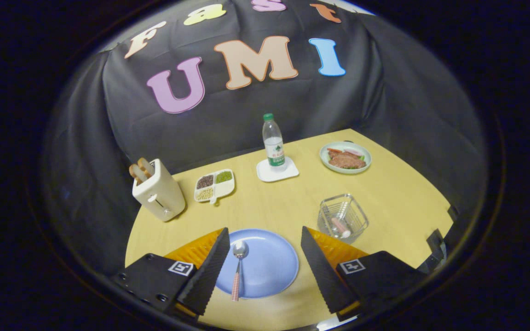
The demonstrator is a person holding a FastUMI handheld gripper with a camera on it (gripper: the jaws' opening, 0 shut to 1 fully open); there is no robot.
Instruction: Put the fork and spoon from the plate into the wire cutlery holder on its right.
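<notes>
Hovering above the near part of the pale yellow wooden desk (292,202), the gripper (265,271) has its two black ribbed fingers (210,271) spread wide apart, with nothing between them pressed or pinched. Framed in the gap between those fingers is the round light blue plate (269,266), which serves as the landmark for everything else. On the plate's left part lies the metal spoon with a red-and-white checked handle (238,269), bowl pointing away from the gripper and handle tip reaching past the plate's near rim; it sits just beside the left finger without touching it. To the right of the plate and a little beyond it stands the clear square wire cutlery holder (342,218), upright, just ahead of the right finger. Inside it leans a utensil with a pinkish handle (340,226), though whether it is the fork cannot be told. Beyond the plate to the left stands a cream toaster with two slices of bread (158,189) poking out of its top. Next to that, further from the plate, rests a white divided dish of beans and grains (214,184). Straight beyond the plate, a clear water bottle with a green cap (273,143) stands upright on a white square coaster (277,170). Far beyond the plate to the right sits a pale green dish of food (345,157).
</notes>
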